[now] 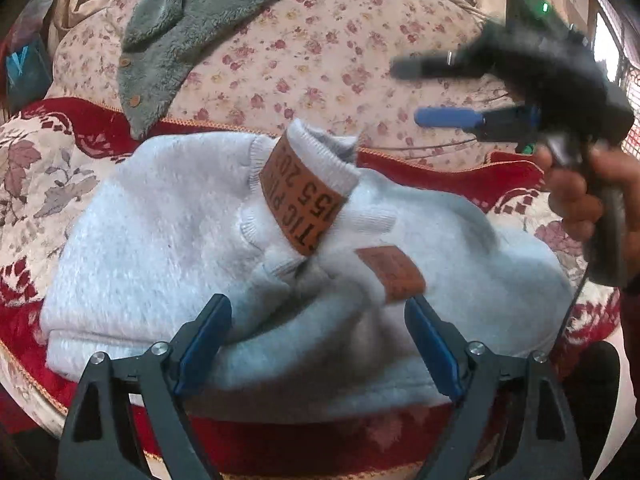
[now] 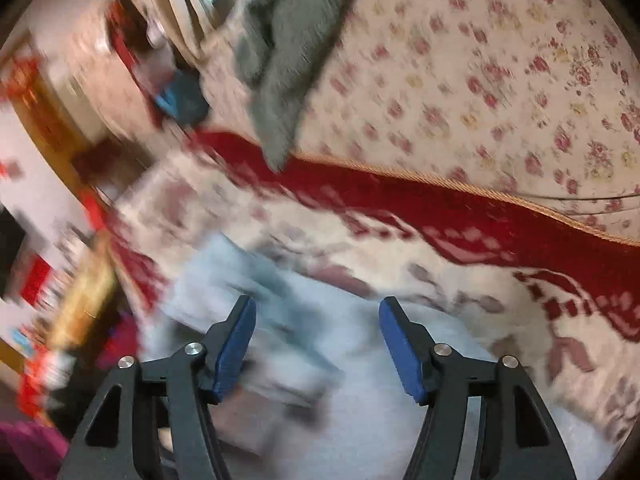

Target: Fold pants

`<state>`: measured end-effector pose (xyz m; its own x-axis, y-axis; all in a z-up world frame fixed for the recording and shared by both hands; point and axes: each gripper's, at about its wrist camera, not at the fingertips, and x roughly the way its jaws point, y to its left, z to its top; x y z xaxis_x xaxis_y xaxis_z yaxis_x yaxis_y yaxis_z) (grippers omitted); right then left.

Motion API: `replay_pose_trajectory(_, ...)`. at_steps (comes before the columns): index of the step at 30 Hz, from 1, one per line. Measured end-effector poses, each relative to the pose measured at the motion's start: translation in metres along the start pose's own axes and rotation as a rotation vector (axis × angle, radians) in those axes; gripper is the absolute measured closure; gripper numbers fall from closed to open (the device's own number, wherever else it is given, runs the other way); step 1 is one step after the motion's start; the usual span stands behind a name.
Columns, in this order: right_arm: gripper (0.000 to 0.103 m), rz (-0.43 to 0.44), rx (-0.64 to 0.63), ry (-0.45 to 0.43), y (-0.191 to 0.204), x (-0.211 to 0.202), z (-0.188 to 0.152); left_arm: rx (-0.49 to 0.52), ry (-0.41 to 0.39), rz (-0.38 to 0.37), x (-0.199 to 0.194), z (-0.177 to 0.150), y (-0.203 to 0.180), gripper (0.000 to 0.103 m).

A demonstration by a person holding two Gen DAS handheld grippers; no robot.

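Light grey fleece pants [image 1: 160, 220] lie folded in a bundle on the red and cream cover. Their ribbed cuffs carry brown leather patches [image 1: 300, 196] and rest on top in the middle. My left gripper [image 1: 318, 316] is open and empty, low over the near edge of the bundle. My right gripper [image 1: 408, 90] shows in the left wrist view at the upper right, held by a hand above the bed, jaws apart and empty. In the blurred right wrist view the right gripper [image 2: 318, 318] is open above the pants [image 2: 360, 380].
A grey fleece garment [image 1: 172, 36] with buttons lies on the floral bedspread [image 1: 320, 40] behind. The red and cream patterned cover [image 1: 36, 184] spreads under the pants. Blurred furniture and boxes [image 2: 48, 280] stand beside the bed at the left in the right wrist view.
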<state>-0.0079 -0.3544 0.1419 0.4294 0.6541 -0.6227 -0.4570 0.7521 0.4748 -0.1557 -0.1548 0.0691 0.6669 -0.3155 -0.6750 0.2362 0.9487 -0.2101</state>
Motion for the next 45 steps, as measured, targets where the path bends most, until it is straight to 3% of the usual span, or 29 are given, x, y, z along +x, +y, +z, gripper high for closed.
replay_pose_trajectory(2, 0.025, 0.027, -0.066, 0.039, 0.028, 0.0, 0.001, -0.002, -0.026, 0.015, -0.014, 0.0, 0.006, 0.015)
replay_pose_trajectory(6, 0.025, -0.017, -0.141, 0.052, 0.051, -0.008, -0.02, 0.028, -0.064, 0.087, -0.033, 0.01, 0.022, 0.015)
replay_pose_trajectory(13, 0.025, -0.112, -0.001, 0.129, 0.018, 0.016, -0.055, 0.134, -0.03, 0.105, 0.0, 0.028, 0.014, 0.015)
replay_pose_trajectory(16, 0.025, -0.149, 0.03, 0.139, 0.008, 0.02, -0.059, 0.122, -0.038, 0.113, 0.02, 0.038, 0.016, 0.015)
replay_pose_trajectory(18, 0.025, -0.162, 0.02, 0.14, 0.007, 0.023, -0.061, 0.106, -0.044, 0.06, 0.027, 0.042, 0.018, 0.027)
replay_pose_trajectory(19, 0.025, -0.168, 0.012, 0.143, 0.008, 0.025, -0.062, 0.102, -0.011, 0.039, 0.035, 0.044, 0.019, 0.064)
replay_pose_trajectory(20, 0.025, -0.18, -0.005, 0.147, 0.008, 0.029, -0.063, 0.097, 0.018, 0.043, 0.041, 0.045, 0.021, 0.082)
replay_pose_trajectory(24, 0.027, -0.219, -0.106, 0.152, 0.018, 0.048, -0.06, 0.082, 0.024, -0.007, 0.031, 0.043, 0.029, 0.087)
replay_pose_trajectory(25, 0.031, -0.219, -0.142, 0.158, 0.022, 0.053, -0.061, 0.086, 0.017, -0.016, 0.024, 0.043, 0.029, 0.088)
replay_pose_trajectory(27, 0.054, -0.264, -0.255, 0.199, 0.032, 0.071, -0.061, 0.107, 0.005, -0.032, 0.008, 0.043, 0.025, 0.088)
replay_pose_trajectory(28, 0.057, -0.296, -0.299, 0.21, 0.035, 0.082, -0.061, 0.127, -0.003, -0.027, 0.0, 0.042, 0.021, 0.088)
replay_pose_trajectory(30, 0.07, -0.281, -0.303, 0.218, 0.033, 0.09, -0.057, 0.133, -0.006, -0.025, -0.004, 0.042, 0.017, 0.088)
replay_pose_trajectory(34, 0.07, -0.232, -0.165, 0.188, 0.009, 0.085, -0.047, 0.083, 0.01, -0.015, 0.02, 0.04, 0.012, 0.087)
replay_pose_trajectory(36, 0.065, -0.225, -0.108, 0.178, 0.004, 0.076, -0.048, 0.035, 0.03, -0.03, 0.038, 0.037, 0.011, 0.085)
replay_pose_trajectory(37, 0.061, -0.252, -0.088, 0.169, 0.002, 0.069, -0.048, 0.018, 0.032, -0.037, 0.044, 0.036, 0.009, 0.076)
replay_pose_trajectory(38, 0.057, -0.313, -0.075, 0.155, 0.0, 0.059, -0.048, 0.008, 0.03, -0.048, 0.046, 0.034, 0.007, 0.06)
replay_pose_trajectory(41, 0.055, -0.311, -0.072, 0.122, 0.003, 0.038, -0.045, -0.004, 0.012, -0.101, 0.045, 0.027, -0.001, 0.03)
replay_pose_trajectory(45, 0.047, -0.249, -0.075, 0.084, 0.019, 0.027, -0.033, 0.01, 0.017, -0.115, 0.035, 0.019, -0.005, 0.027)
